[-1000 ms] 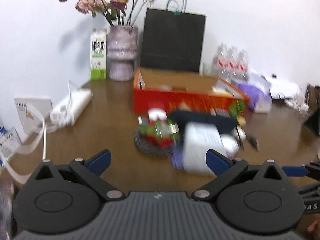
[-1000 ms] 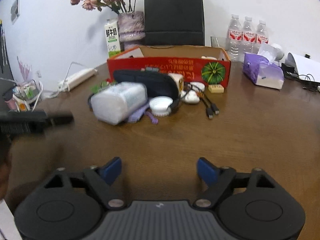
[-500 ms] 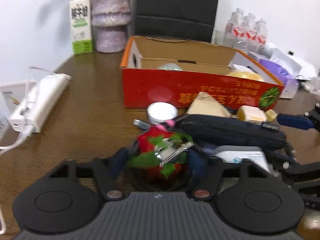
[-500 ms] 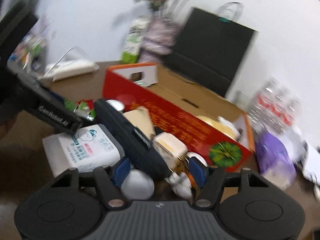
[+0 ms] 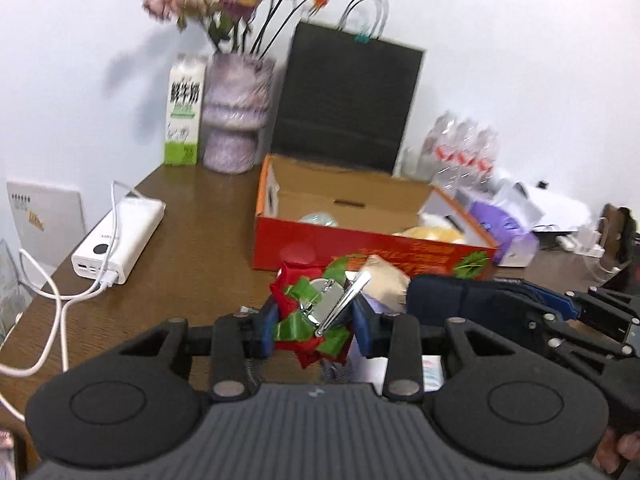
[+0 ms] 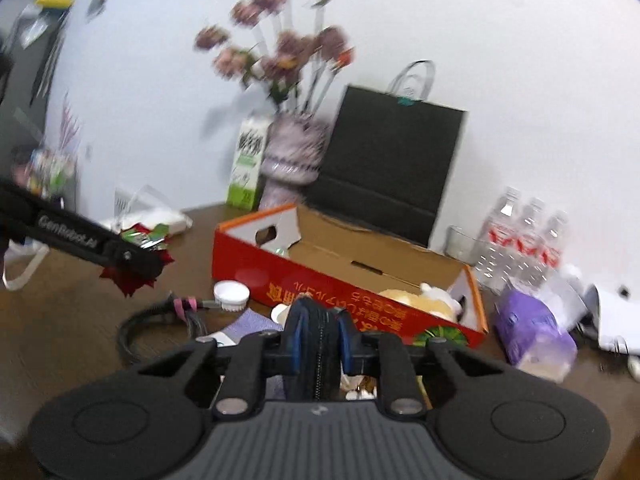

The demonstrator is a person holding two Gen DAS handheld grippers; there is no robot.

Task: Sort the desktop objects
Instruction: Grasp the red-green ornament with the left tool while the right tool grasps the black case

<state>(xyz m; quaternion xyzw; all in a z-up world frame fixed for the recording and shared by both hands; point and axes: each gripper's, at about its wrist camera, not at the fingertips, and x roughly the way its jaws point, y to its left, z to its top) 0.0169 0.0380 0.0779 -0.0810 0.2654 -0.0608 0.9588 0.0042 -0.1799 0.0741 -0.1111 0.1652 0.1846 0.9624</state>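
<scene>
My left gripper (image 5: 314,322) is shut on a red and green hair clip with a silver metal clasp (image 5: 316,312) and holds it above the table. It also shows in the right wrist view (image 6: 138,258), lifted at the left. My right gripper (image 6: 320,334) is shut on a dark blue zip pouch (image 6: 318,344) and holds it raised. The pouch shows at the right of the left wrist view (image 5: 460,306). The open red cardboard box (image 5: 360,246) lies just beyond both, with a yellow plush toy (image 6: 416,300) inside.
A black cable coil (image 6: 136,328), a white round lid (image 6: 231,294) and a tissue pack lie in front of the box. A white power bank (image 5: 120,242), milk carton (image 5: 184,110), flower vase (image 5: 236,116), black paper bag (image 5: 344,100), water bottles (image 6: 520,240) and purple tissue pack (image 6: 536,328) stand around.
Both grippers closed, the left on the hair clip and the right on the pouch, and both have lifted their objects off the table.
</scene>
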